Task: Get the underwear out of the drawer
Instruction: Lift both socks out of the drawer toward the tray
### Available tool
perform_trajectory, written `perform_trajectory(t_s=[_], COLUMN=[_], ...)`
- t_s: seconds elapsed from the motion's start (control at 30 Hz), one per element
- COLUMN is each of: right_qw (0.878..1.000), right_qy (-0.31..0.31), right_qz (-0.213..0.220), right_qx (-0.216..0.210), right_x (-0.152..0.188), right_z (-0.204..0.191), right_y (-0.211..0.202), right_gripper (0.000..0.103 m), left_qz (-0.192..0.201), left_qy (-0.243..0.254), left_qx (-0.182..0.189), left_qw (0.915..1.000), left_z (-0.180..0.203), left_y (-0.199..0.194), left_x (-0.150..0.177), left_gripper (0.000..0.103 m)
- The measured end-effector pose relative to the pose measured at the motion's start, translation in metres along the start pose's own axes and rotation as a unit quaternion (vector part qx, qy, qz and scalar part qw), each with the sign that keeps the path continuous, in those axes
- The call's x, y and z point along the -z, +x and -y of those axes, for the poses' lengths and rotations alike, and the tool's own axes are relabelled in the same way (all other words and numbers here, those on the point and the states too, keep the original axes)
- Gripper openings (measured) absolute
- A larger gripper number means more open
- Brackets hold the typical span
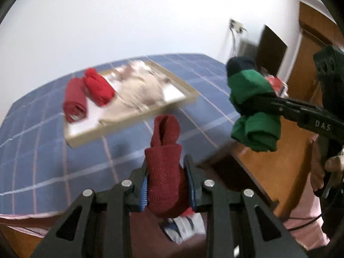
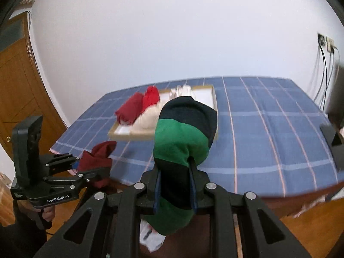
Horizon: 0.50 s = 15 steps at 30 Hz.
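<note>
Rolled red garments (image 1: pixel 86 94) fill tray (image 1: pixel 180 99) on checked blue cloth (image 1: pixel 32 150).

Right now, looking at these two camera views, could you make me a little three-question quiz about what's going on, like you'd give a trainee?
1. True or false: the left gripper is empty.
2. Multiple choice: the bundle in the right gripper is A) green and navy, B) all white, C) yellow.
3. Fill in: the shallow tray with two red rolls and pale cloth rests on a ____ checked bedspread.

Key
1. False: its fingers are shut on a dark red knitted bundle.
2. A: the green and navy bundle is clamped between the fingers.
3. Blue.
</note>
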State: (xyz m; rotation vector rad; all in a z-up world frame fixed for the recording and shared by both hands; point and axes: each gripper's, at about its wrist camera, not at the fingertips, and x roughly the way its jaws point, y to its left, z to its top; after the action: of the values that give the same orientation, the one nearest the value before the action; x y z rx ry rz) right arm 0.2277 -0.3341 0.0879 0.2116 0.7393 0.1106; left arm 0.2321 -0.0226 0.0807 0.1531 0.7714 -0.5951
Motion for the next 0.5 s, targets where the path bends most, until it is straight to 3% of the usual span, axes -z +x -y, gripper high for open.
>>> perform_trajectory(t_s=[0.13,0.5], right_qw=[1.000,0.997], right_qy=[-0.015,-0.048], right_qz=[0.013,0.040], right_qx=[0.009,0.051], right_x=[-0.035,-0.102], right_z=[0.001,0.010], right_y=[0.023,0.100], right_gripper=[0.023,0.024], left_qz=[0.025,0.067], left_qy=[-0.010,-0.039], left_qx=[-0.031,-0.094], left_qw=[0.9992,0.9925], left_z=[-0.021,-0.050], left_y=[0.014,0.080], left_x=[-0.014,-0.093], left_gripper=[0.027,0.027])
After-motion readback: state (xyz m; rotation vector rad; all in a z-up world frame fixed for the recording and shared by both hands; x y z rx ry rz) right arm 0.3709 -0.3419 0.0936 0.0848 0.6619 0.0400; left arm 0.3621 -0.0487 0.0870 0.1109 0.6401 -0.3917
